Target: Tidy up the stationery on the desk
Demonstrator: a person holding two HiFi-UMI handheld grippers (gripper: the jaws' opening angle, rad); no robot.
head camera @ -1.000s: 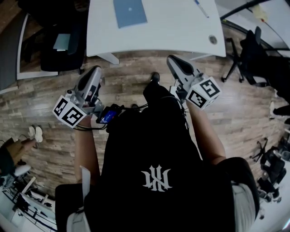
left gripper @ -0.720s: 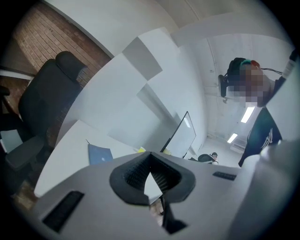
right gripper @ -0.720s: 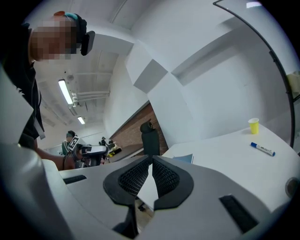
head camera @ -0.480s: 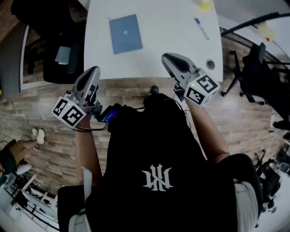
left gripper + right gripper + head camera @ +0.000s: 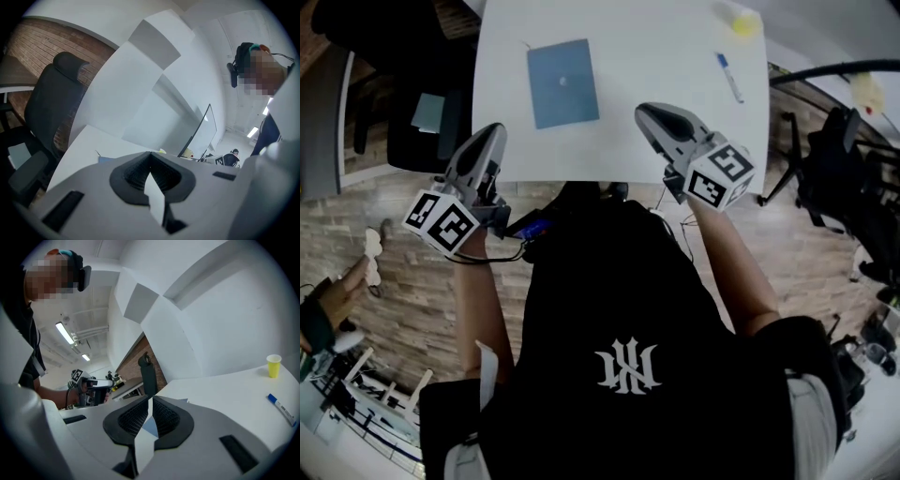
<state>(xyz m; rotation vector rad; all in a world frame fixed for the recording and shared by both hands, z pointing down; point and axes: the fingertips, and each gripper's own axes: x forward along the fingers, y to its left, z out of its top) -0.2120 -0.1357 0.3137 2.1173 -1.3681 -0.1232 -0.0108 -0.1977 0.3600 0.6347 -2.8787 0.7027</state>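
Note:
A white desk [image 5: 647, 47] fills the top of the head view. On it lie a blue notebook [image 5: 562, 82], a blue-capped marker [image 5: 730, 77] and a yellow cup [image 5: 746, 21]. My left gripper [image 5: 492, 133] hovers just short of the desk's near edge, below and left of the notebook, shut and empty. My right gripper [image 5: 645, 112] reaches over the near edge, right of the notebook, shut with nothing in it. The right gripper view shows its jaws [image 5: 150, 401] together, with the cup [image 5: 273, 365] and marker [image 5: 282, 409] far right. In the left gripper view the jaws [image 5: 151, 157] are closed.
A black office chair [image 5: 422, 112] stands left of the desk and another chair [image 5: 830, 155] at its right. Wooden floor [image 5: 384, 216] lies around me. Someone's hand [image 5: 337, 291] shows at the left edge. A glass partition [image 5: 201, 131] stands beyond the desk.
Both grippers have moved forward to the desk. The right one now reaches over its near edge, and the notebook, marker and cup sit closer in the head view.

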